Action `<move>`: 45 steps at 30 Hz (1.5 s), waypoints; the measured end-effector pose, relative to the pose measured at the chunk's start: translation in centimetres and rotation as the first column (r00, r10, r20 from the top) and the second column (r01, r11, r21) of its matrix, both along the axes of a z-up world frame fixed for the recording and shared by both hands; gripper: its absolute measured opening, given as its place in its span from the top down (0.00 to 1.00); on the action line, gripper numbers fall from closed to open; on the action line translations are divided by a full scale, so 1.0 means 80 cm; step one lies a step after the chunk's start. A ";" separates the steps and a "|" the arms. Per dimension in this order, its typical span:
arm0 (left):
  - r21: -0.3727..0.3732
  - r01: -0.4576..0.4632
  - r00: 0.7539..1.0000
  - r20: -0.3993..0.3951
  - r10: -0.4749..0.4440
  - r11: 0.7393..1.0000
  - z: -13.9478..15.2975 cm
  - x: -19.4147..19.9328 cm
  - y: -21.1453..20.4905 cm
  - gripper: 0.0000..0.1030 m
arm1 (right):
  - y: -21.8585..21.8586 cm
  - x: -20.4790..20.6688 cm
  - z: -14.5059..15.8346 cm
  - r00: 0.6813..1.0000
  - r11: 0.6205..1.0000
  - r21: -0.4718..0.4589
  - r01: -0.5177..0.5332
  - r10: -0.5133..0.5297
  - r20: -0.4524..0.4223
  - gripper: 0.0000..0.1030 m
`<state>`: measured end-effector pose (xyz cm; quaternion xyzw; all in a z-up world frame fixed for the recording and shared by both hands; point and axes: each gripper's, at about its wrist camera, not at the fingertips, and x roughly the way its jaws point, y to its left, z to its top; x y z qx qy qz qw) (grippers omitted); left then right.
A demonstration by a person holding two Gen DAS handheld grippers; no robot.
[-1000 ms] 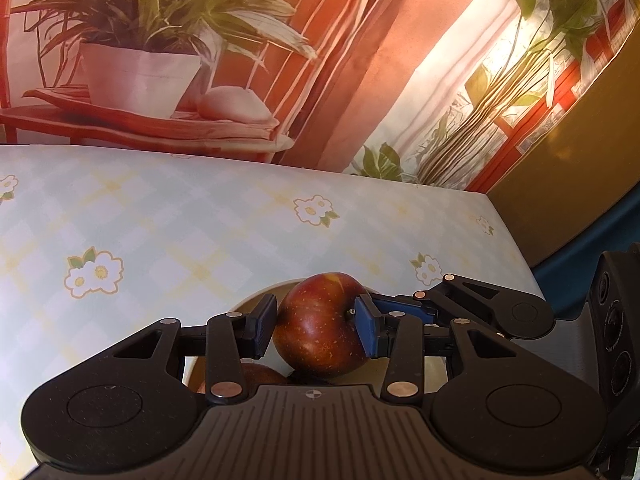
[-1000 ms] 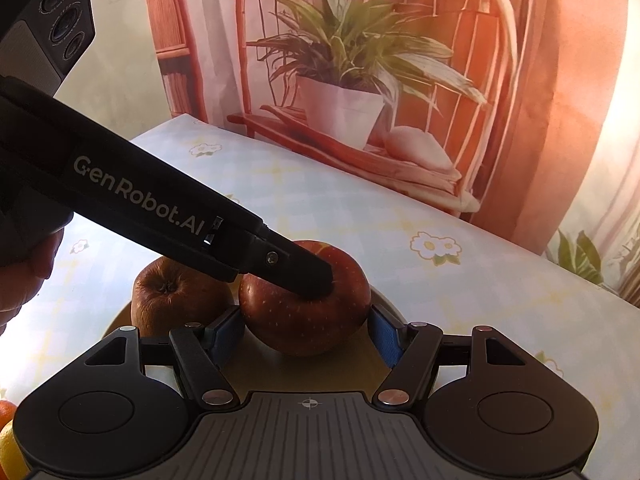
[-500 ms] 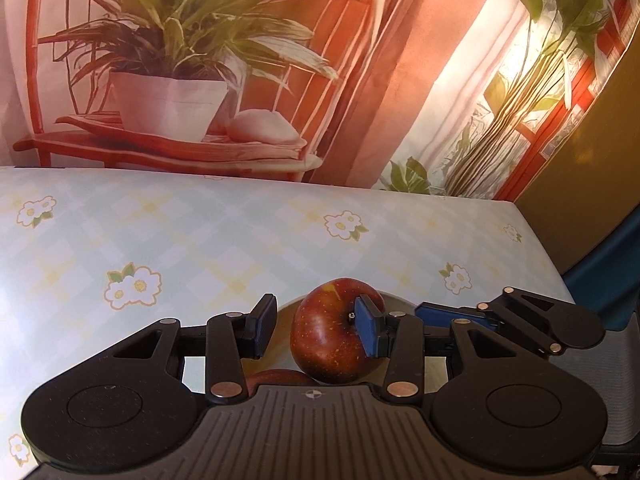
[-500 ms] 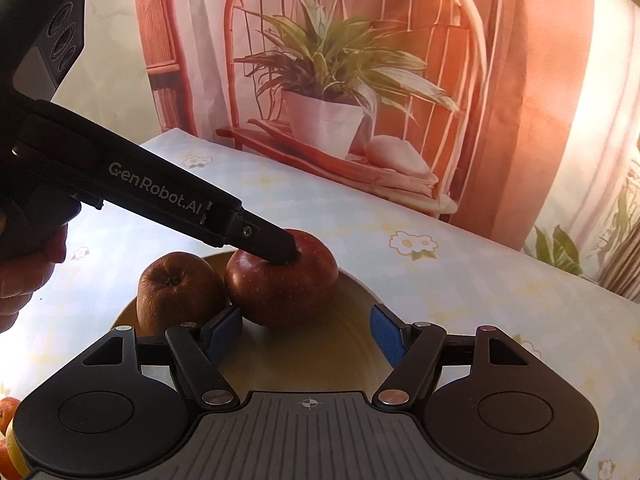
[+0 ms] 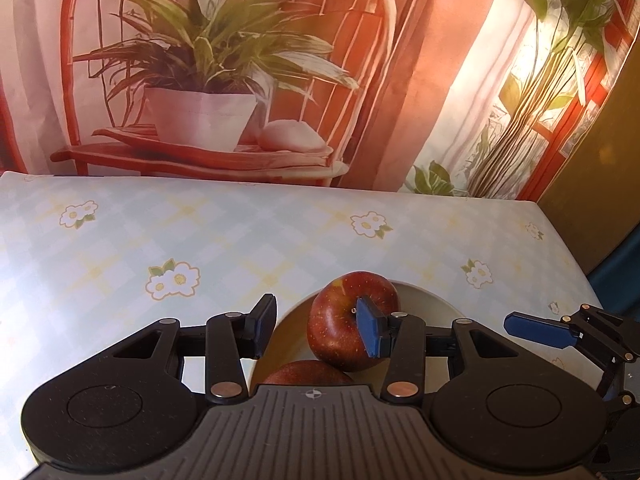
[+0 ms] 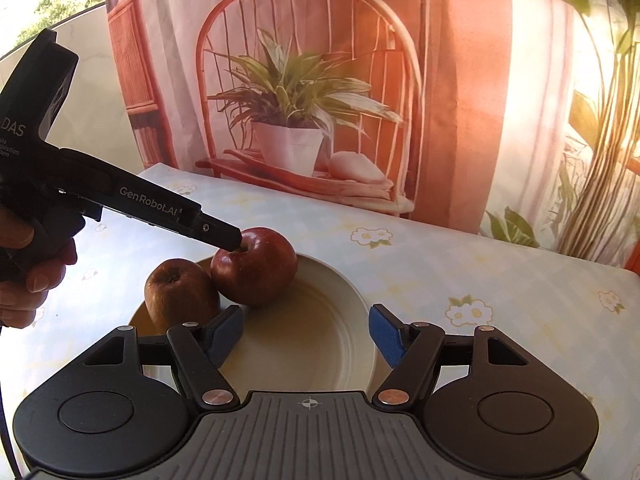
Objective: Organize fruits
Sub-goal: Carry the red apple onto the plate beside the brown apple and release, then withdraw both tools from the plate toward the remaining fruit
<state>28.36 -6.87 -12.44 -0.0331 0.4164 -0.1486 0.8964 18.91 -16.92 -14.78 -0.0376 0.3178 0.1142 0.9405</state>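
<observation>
**Two apples on the plate, both grippers spread apart**

While the printed backdrop (image 6: 304, 92) with its potted plant and red chair fills everything behind, the table (image 5: 120, 248) in its pale checked cloth with little white flowers takes up the rest. Sitting on it is a cream plate (image 6: 320, 320), round with a wide rim, and that's where the fruit is.

The right gripper (image 6: 306, 334) hangs low over the near part of the plate, blue pads wide apart, nothing between them. The left gripper (image 5: 316, 330) comes in from the left side; in the right wrist view its black finger tip rests at the stem dip of the red apple (image 6: 254, 266). From its own camera the jaws are parted, and the right pad sits in front of the apple while the left pad is clear of it, so it's not clamped on anything as far as I can see.

The red apple sits toward the far left of the plate, touching the brownish apple (image 6: 180, 294) just beside it. A hand (image 6: 28, 276) grips the left gripper's handle at the edge.
</observation>
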 end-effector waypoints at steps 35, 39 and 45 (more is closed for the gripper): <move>0.027 -0.049 0.976 0.214 0.042 0.998 0.044 -0.253 0.116 0.54 | 0.050 -0.203 -0.014 0.979 0.974 0.148 0.172 -0.186 0.088 0.37; 0.013 -0.051 0.974 0.222 0.047 0.999 0.038 -0.271 0.109 0.54 | 0.052 -0.220 -0.018 0.979 0.979 0.116 0.170 -0.181 0.093 0.37; -0.012 -0.032 0.981 0.193 0.033 0.999 0.023 -0.286 0.105 0.54 | 0.058 -0.238 -0.020 0.982 0.984 0.081 0.161 -0.168 0.091 0.37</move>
